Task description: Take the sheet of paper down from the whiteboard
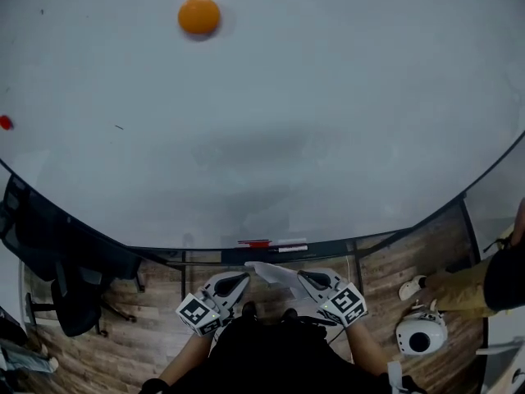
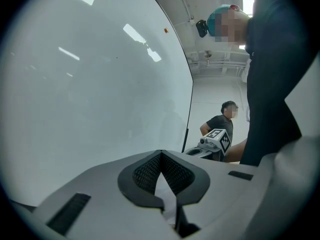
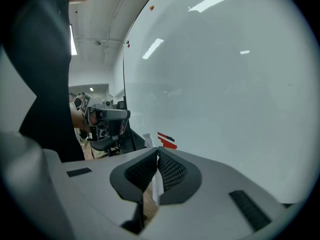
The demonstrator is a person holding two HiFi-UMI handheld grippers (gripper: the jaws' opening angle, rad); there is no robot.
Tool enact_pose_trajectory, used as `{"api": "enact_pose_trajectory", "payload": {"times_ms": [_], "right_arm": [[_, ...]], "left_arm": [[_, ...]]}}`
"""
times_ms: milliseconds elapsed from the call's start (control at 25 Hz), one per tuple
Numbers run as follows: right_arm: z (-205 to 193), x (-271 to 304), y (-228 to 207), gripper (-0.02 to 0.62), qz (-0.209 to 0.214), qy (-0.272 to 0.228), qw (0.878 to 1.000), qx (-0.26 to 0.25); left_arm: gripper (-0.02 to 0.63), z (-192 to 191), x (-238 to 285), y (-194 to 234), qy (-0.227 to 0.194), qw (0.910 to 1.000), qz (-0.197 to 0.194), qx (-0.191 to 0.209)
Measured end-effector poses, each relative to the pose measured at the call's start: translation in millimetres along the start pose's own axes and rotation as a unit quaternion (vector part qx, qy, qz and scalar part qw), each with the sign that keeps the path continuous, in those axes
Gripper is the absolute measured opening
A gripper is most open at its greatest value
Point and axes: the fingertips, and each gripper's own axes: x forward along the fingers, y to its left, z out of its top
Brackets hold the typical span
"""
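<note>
1. The left gripper (image 1: pixel 236 283) and right gripper (image 1: pixel 307 278) hold the sheet of paper (image 1: pixel 275 273) between them, low in front of the person and below the whiteboard (image 1: pixel 312 105).
2. Both grippers' jaws are clamped tight on the sheet's edges.
3. An orange magnet (image 1: pixel 199 16) sits high on the board, with a red magnet (image 1: pixel 6 122) at its left edge.

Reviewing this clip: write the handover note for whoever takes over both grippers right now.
Left gripper: shut on one edge of the sheet of paper.
Right gripper: shut on the opposite edge.
Paper: off the whiteboard, held low between the two grippers, close to the person's body.
Whiteboard: an orange magnet near the top and a small red dot at its left edge.
Done: the paper is down.
Left: probably only setting it aside; no place for it shows in view.
</note>
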Motion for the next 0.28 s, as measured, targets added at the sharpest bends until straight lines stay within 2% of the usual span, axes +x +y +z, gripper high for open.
{"api": "enact_pose_trajectory", "payload": {"times_ms": [280], "right_arm": [[-5.8, -17.1, -10.5, 0.018, -0.007, 0.009, 1.0, -0.005]], "left_arm": [[0.012, 5.1, 5.6, -17.6, 0.011, 0.9998, -0.014, 0.001]]}}
